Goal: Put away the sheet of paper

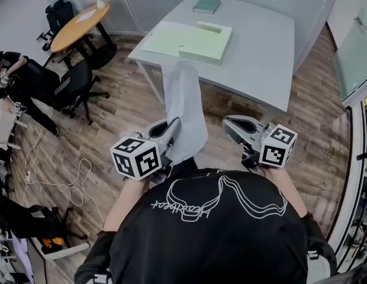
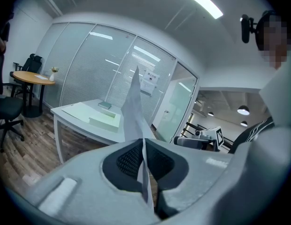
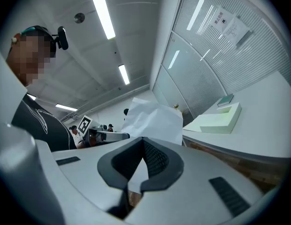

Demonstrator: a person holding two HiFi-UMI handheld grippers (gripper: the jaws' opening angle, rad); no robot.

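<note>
A white sheet of paper (image 1: pixel 183 108) stands upright, pinched at its lower edge by my left gripper (image 1: pixel 171 130). In the left gripper view the sheet (image 2: pixel 134 111) runs edge-on between the dark pads of that gripper (image 2: pixel 144 146), which is shut on it. My right gripper (image 1: pixel 238 128) hangs level with it to the right, apart from the sheet. Its jaws (image 3: pixel 141 146) meet with nothing between them, and the paper (image 3: pixel 152 118) shows beyond them. An open pale green folder (image 1: pixel 189 40) lies on the grey table (image 1: pixel 260 58) ahead.
A dark green book (image 1: pixel 206 5) lies at the table's far edge. A round wooden table (image 1: pixel 80 25) and black office chairs (image 1: pixel 71 84) stand to the left. A white cable (image 1: pixel 65 182) lies on the wooden floor. Glass walls close off the back and right.
</note>
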